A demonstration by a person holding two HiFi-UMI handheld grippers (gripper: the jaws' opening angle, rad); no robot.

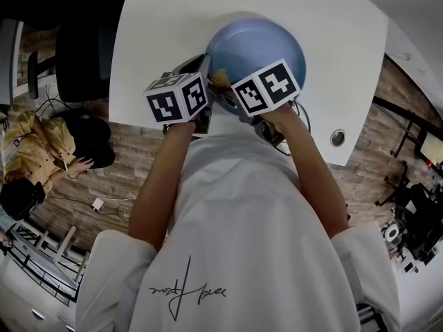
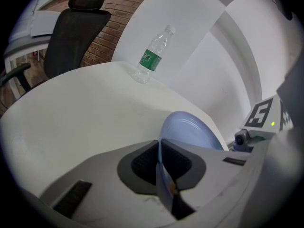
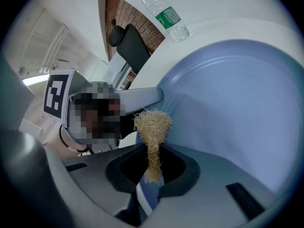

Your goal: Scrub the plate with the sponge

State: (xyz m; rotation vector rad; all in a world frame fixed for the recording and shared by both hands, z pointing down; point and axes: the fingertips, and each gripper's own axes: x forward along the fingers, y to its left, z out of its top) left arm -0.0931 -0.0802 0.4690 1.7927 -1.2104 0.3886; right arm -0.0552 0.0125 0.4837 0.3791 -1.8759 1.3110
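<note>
The sponge (image 3: 152,125) is hidden at its lower end between the right tongs (image 3: 152,167); beyond them the plate (image 3: 237,113) is cut off. The left tongs (image 2: 160,161) cover part of its rim.

The round plate (image 1: 259,47) was pale blue, the flat table (image 1: 159,26) plain white, the fibrous sponge (image 3: 152,127) straw-yellow. Both marker cubes (image 1: 178,97) (image 1: 266,86) bore black-and-white squares. The clear plastic bottle (image 2: 153,56) at the table's far edge wore a green label; the plank floor (image 1: 118,178) was brown wood-grain.

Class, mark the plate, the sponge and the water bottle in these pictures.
plate (image 1: 266,43): head view, bare blue inner face.
sponge (image 3: 153,123): right gripper view, frayed upper tuft.
water bottle (image 2: 150,61): left gripper view, green label.
</note>
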